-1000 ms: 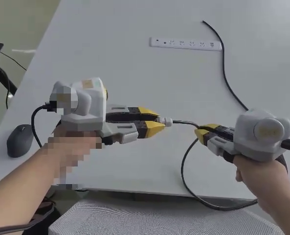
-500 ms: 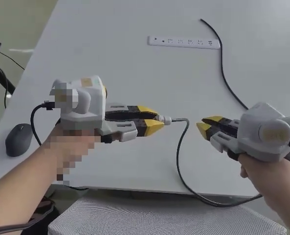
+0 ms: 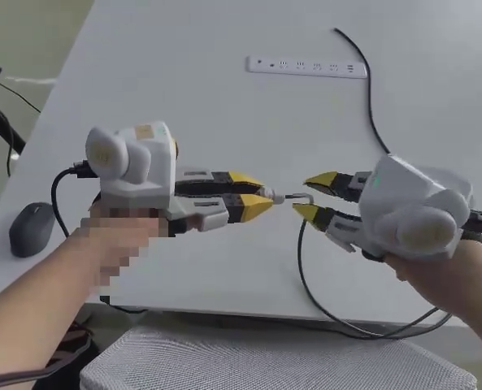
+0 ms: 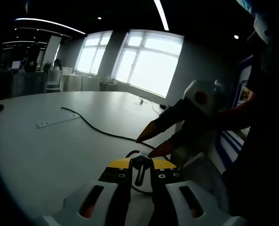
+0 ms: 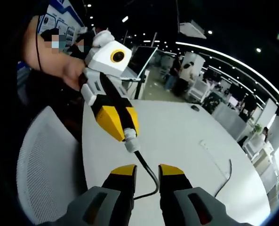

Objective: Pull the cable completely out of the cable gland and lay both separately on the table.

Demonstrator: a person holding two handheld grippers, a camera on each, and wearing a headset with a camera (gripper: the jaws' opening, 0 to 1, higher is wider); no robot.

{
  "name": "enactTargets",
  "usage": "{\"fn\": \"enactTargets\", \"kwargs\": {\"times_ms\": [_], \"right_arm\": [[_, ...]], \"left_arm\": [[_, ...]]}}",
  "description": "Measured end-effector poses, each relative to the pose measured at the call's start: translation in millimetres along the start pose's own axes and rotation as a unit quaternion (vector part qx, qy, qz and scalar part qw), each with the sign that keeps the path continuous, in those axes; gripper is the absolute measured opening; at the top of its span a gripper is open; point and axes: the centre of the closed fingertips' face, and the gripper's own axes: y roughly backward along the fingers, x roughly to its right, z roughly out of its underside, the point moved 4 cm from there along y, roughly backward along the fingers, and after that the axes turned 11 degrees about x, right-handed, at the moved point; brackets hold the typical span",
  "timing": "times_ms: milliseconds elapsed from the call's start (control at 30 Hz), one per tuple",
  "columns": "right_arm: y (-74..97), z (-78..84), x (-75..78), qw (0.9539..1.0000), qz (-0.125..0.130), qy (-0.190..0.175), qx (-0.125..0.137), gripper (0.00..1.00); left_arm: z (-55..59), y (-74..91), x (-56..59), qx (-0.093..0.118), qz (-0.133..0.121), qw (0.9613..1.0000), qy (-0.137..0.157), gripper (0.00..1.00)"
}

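Cable gland (image 3: 280,197) pinched in left gripper (image 3: 265,197), cable (image 3: 298,264) hanging down; right gripper (image 3: 301,196) spread astride cable beside gland, above table (image 3: 224,106).

Your left gripper (image 3: 263,203), white-bodied with yellow-tipped black jaws, points to your right, level, its jaws clamped on the small grey cable gland (image 3: 278,197). Your right gripper (image 3: 312,197), of the same make, faces it nearly tip to tip, jaws spread apart. Both forearms reach in from the lower corners.
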Motion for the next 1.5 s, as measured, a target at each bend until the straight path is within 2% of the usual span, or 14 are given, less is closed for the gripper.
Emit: {"fn": "enactTargets", "kwargs": {"times_ms": [233,433,667,1300,1500], "right_arm": [[-5.3,-6.9,-2.7,0.9994,-0.004,0.034,0.009,0.13],[-8.6,-5.7,-5.4,0.9984,-0.015,0.055,0.0,0.12],[-11.6,-4.9,-8.6,0.9966,-0.025,0.079,-0.002,0.03],[-7.7,0.4,-6.4,0.9972,-0.017,0.073,0.003,0.0],[-5.0,8.4,-2.3,0.9975,-0.01,0.069,-0.006,0.0]], "left_arm": [[0.7,0.1,-0.3,0.0,-0.001,1.0,0.001,0.15],[1.2,-1.4,0.1,-0.001,0.001,1.0,0.002,0.15],[1.5,-2.1,1.2,-0.002,0.003,1.0,0.003,0.15],[1.9,-6.9,3.8,-0.006,0.007,1.0,-0.002,0.15],[1.0,-5.8,4.8,-0.008,0.007,0.9999,-0.003,0.15]]}}
